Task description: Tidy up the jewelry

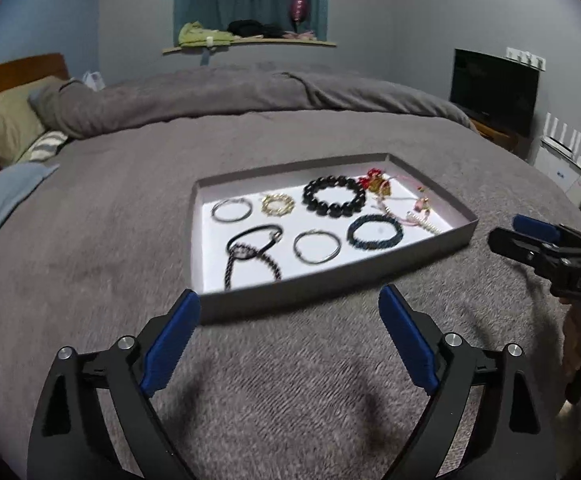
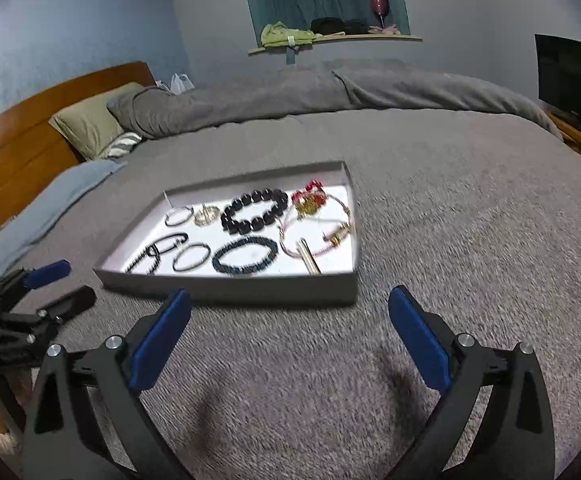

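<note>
Both grippers, left gripper (image 1: pixel 290 304) and right gripper (image 2: pixel 290 308), spread wide and empty over the bed (image 1: pixel 130 220); jewelry tray (image 1: pixel 330 280) at 12 o'clock holds sorted bracelets, so judged near done; next: untangle pink cords (image 2: pixel 314 236).

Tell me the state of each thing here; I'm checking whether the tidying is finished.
Left tool: open, empty, above the bedspread.
Right tool: open, empty.
Shallow grey cardboard tray: lidless, flat on the bed.
Large black bead bracelet: lying flat in tray.
Dark blue braided bracelet: flat in tray.
Thin silver bangle: flat in tray.
Pink cord and red bead pieces: tangled together.
</note>
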`<control>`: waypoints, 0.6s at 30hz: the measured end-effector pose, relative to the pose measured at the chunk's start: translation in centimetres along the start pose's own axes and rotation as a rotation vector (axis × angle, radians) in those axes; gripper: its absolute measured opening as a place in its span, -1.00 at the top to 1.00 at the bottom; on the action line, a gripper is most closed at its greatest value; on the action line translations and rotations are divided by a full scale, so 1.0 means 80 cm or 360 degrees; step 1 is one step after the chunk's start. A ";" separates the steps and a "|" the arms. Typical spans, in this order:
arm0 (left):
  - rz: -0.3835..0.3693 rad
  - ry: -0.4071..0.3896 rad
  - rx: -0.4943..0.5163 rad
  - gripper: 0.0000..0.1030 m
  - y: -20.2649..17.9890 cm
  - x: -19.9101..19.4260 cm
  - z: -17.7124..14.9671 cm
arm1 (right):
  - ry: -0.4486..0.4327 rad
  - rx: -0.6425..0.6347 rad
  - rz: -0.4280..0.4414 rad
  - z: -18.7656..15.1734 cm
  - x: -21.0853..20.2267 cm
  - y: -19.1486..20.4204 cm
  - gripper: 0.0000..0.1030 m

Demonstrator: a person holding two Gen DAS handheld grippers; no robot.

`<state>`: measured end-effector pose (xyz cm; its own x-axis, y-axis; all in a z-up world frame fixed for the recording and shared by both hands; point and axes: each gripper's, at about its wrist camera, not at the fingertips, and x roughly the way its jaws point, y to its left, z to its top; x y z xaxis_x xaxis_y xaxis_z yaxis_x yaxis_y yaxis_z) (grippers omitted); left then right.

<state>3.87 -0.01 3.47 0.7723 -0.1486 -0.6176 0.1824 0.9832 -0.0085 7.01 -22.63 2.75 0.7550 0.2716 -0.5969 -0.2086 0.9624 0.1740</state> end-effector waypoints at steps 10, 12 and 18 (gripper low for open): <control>0.0125 0.0005 0.0006 -0.79 0.000 0.016 -0.014 | 0.0024 -0.0093 -0.0128 -0.014 0.014 0.016 -0.90; 0.0138 0.0005 0.0021 -0.79 -0.002 0.018 -0.015 | 0.0028 -0.0118 -0.0147 -0.016 0.017 0.018 -0.90; 0.0140 0.0015 0.0033 -0.79 -0.003 0.023 -0.017 | 0.0029 -0.0117 -0.0145 -0.018 0.017 0.019 -0.90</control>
<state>4.38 -0.35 1.28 0.7802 -0.0606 -0.6226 0.1267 0.9900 0.0625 6.83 -20.81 1.11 0.7617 0.1825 -0.6217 -0.1853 0.9808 0.0610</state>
